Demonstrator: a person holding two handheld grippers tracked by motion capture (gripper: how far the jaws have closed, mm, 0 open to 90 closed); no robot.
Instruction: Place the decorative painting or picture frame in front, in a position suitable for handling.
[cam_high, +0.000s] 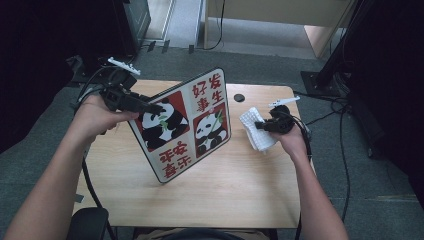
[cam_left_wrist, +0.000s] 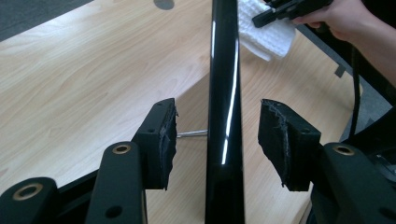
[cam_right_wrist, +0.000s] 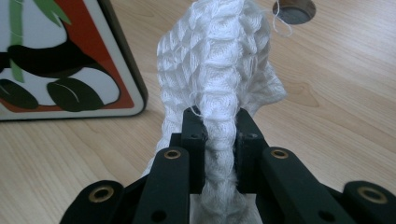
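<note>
Panda board (cam_high: 184, 125), just right of the left hand-held gripper (cam_high: 150, 107): red Chinese characters on white squares; upper square reads 好事发生; lower square's characters stand upside down, not surely readable; no other text legible.

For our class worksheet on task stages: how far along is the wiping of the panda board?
Done: the right gripper is shut on the white cloth. In hand: the panda board stands tilted on the table, its edge between the open left gripper jaws. Left: cloth and board are apart, so wiping seemingly hasn't begun.
</note>
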